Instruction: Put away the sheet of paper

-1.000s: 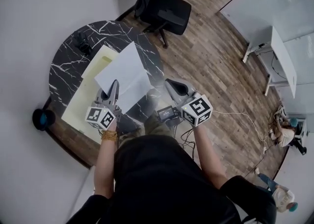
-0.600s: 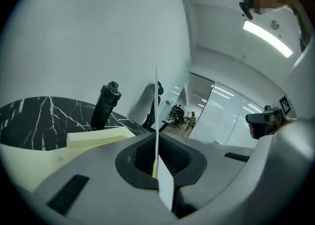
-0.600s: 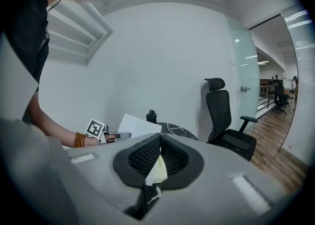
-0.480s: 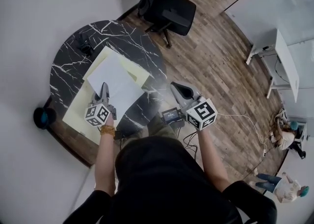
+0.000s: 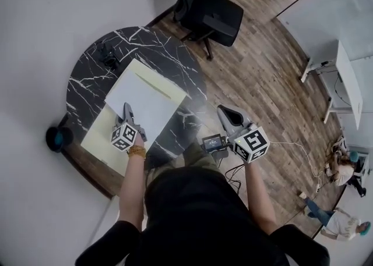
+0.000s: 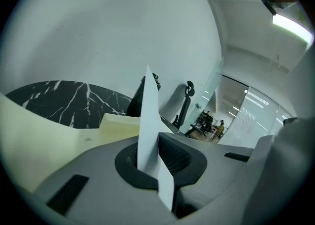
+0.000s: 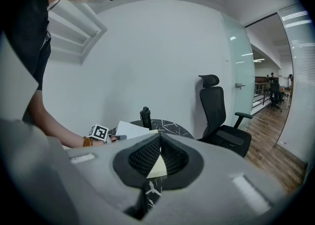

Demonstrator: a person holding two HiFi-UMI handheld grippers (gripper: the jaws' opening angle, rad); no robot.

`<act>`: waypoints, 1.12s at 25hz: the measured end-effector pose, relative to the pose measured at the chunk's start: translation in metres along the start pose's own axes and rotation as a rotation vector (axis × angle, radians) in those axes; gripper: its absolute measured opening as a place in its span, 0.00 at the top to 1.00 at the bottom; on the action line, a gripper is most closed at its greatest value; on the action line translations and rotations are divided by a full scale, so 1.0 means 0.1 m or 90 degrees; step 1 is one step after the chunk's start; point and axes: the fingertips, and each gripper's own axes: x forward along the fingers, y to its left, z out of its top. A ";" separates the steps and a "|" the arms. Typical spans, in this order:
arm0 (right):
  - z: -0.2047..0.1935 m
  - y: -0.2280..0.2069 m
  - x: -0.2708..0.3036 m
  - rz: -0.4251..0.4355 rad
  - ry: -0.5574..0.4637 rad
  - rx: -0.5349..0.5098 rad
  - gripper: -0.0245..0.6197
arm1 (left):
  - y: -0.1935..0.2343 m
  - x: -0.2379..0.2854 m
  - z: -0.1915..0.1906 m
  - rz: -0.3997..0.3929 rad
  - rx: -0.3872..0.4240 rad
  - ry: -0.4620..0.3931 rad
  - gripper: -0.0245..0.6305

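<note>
White sheet of paper [image 5: 144,103] is pinched at its near edge in your left hand-held gripper [image 5: 126,109], whose jaws are clamped tight on it. A second ago you held the sheet lifted and tilted above the surface [image 5: 169,55]. Now it is lower and flatter, spread over the pale yellow folder [image 5: 100,138] on the black marble, and your left hand has come down with it toward the surface's near left part. Your right hand-held gripper [image 5: 225,112] is closed with nothing between its jaws. It hangs right of the surface over the wooden floor [image 5: 262,73], much as before. A black bottle [image 7: 145,117] stands near the far edge.
</note>
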 end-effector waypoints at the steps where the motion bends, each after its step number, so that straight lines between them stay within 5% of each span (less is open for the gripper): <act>1: 0.00 -0.01 0.00 0.000 0.001 0.001 0.96 | 0.06 -0.01 -0.02 0.018 -0.021 -0.005 0.95; 4: 0.01 -0.05 0.00 0.001 0.002 0.002 0.96 | 0.14 0.01 -0.12 0.028 -0.056 0.009 0.95; 9: 0.03 -0.03 0.05 0.010 -0.001 0.001 0.96 | 0.13 0.01 -0.29 -0.008 -0.037 0.064 0.88; 28: -0.06 0.16 0.05 0.035 -0.002 0.005 0.96 | 0.48 -0.67 -0.79 -0.003 0.019 0.171 0.85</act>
